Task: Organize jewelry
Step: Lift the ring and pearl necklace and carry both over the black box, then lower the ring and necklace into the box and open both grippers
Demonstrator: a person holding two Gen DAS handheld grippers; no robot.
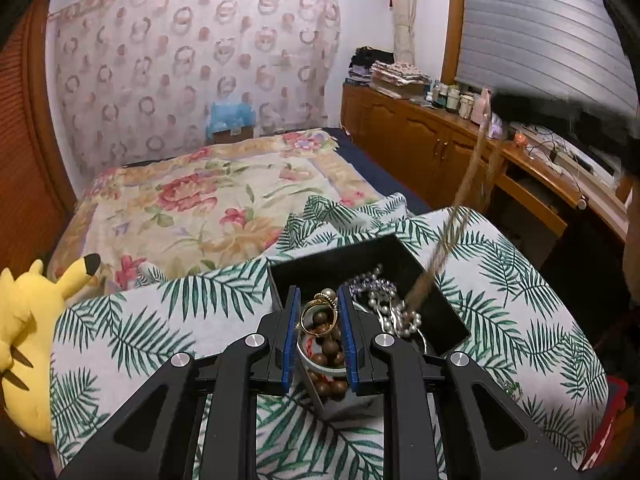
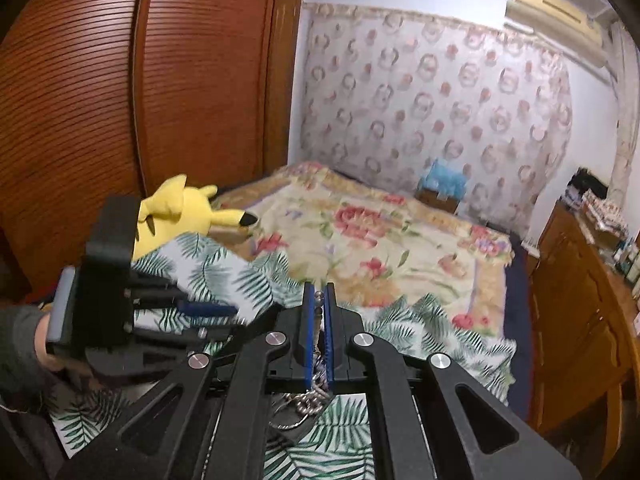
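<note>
A black jewelry box sits on a palm-leaf cloth. It holds a pearl strand, a gold ring and brown wooden beads. My left gripper hovers over the box's near corner, its jaws a little apart around the ring and beads, gripping nothing I can make out. My right gripper is shut on a metal chain that hangs below it. In the left wrist view the chain shows blurred, stretching up from the box. The left gripper also shows in the right wrist view.
A yellow plush toy lies left of the cloth. A floral bed cover spreads behind. A wooden cabinet with clutter runs along the right. A slatted wooden wardrobe stands at the left.
</note>
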